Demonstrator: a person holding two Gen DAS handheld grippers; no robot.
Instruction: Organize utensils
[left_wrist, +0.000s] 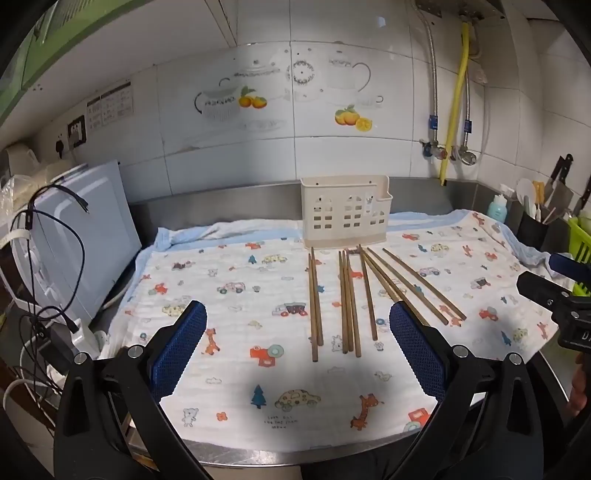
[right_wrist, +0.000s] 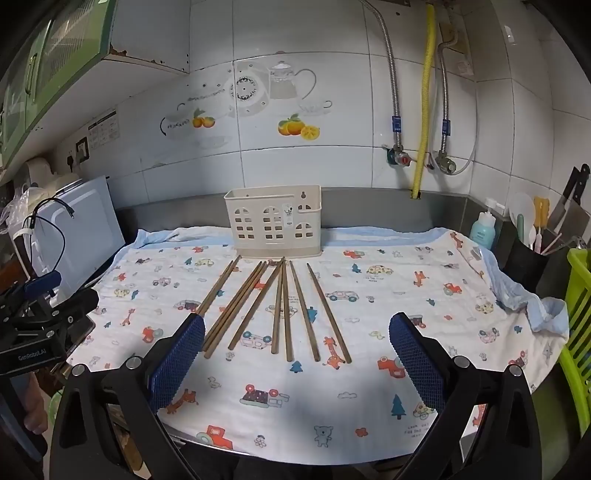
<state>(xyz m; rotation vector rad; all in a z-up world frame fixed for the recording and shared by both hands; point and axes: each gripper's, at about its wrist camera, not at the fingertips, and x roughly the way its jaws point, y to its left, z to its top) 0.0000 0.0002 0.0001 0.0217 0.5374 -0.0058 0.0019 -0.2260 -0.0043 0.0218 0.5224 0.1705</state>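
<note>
Eight chopsticks (right_wrist: 273, 310) lie before the holder (right_wrist: 273, 221).

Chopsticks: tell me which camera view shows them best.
The right wrist view: all the chopsticks lie fanned between its open tool's fingers, unobstructed. In the left wrist view the same chopsticks sit right of centre, and one blue pad hides some near ends.

Bright, sharp fisheye views; edges bowed, dark-vignetted; foreground shadowed.
</note>
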